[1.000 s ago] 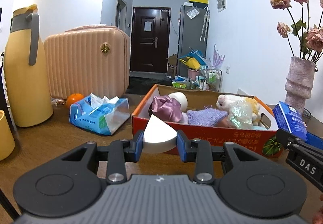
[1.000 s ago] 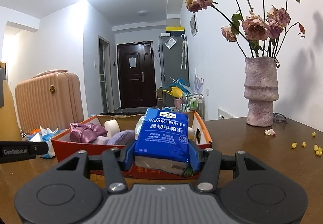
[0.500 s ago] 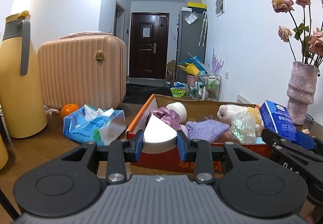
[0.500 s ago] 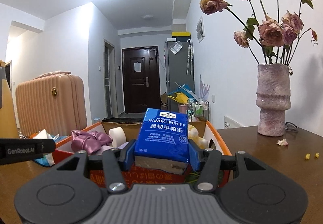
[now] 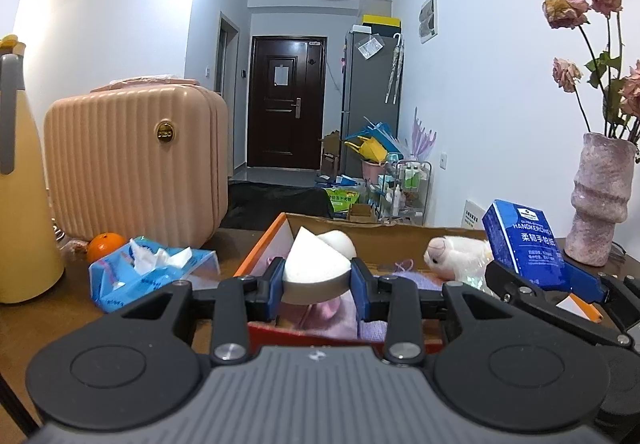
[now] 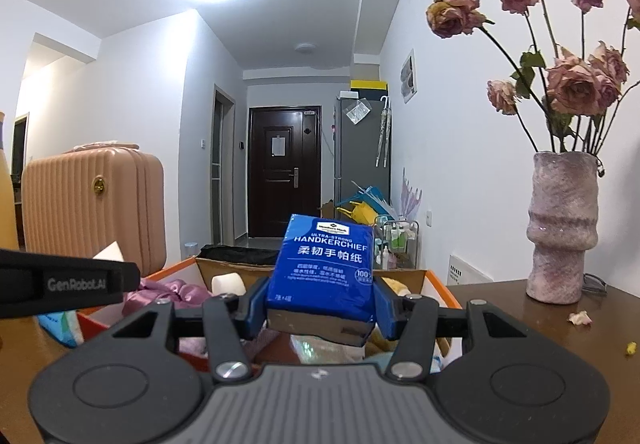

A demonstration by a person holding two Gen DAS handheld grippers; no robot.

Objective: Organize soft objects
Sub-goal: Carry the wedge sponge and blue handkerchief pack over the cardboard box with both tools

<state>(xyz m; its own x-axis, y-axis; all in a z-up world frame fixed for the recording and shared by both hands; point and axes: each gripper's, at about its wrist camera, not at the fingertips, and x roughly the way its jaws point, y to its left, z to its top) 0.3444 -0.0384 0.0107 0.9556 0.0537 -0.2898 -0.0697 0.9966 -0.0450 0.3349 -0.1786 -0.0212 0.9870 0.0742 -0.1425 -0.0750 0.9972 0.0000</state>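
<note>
Your dark brown wooden desk (image 5: 36,320) carried everything here, with the ribbed peach-pink hard-shell suitcase (image 5: 132,163) standing at its back left and the tall yellow thermos jug (image 5: 20,203) at the far left edge. On the right stood the mottled pink ceramic vase (image 6: 562,228) of dried roses, well apart from the open orange-and-red cardboard box (image 5: 260,256) in the middle. That box already held soft things: a shiny mauve fabric bundle (image 6: 168,292), a lilac knitted cloth (image 5: 404,276) and a white plush toy (image 5: 456,256). Just left of the box lay the blue soft pack of facial tissues (image 5: 148,272), with a small orange fruit (image 5: 105,244) behind it. Your right hand-held gripper (image 6: 320,308) was clamped on the blue wrapped handkerchief-paper pack (image 6: 326,264), held upright over the near edge of the box. Your left hand-held gripper (image 5: 318,284) was closed tight on the white wedge-shaped sponge (image 5: 316,268), its blue pads pressing both sides, and it hung above the box's near left corner.
</note>
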